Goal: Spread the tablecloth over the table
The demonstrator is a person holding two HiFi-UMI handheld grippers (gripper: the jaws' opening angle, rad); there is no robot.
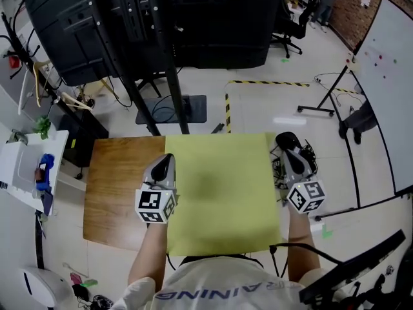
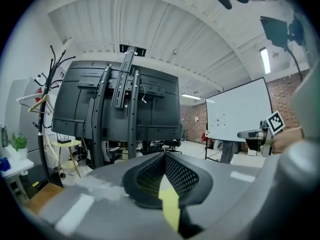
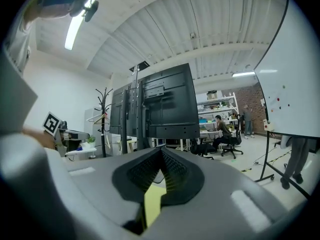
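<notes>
A yellow-green tablecloth (image 1: pixel 222 192) hangs stretched between both grippers, lifted above the wooden table (image 1: pixel 116 192) and covering its right part. My left gripper (image 1: pixel 165 163) is shut on the cloth's left edge; a strip of cloth (image 2: pixel 169 204) shows pinched between its jaws. My right gripper (image 1: pixel 288 146) is shut on the right edge, with a strip of cloth (image 3: pixel 151 204) between its jaws. Both grippers point roughly level, away from the person. In the left gripper view the right gripper (image 2: pixel 261 134) shows far off at the right.
A large black screen on a stand (image 1: pixel 155 24) rises just behind the table. A white side table (image 1: pixel 29 166) with small items is at the left, beside a coat rack (image 1: pixel 32 70). A whiteboard (image 1: pixel 387 89) stands at the right. Cables lie on the floor.
</notes>
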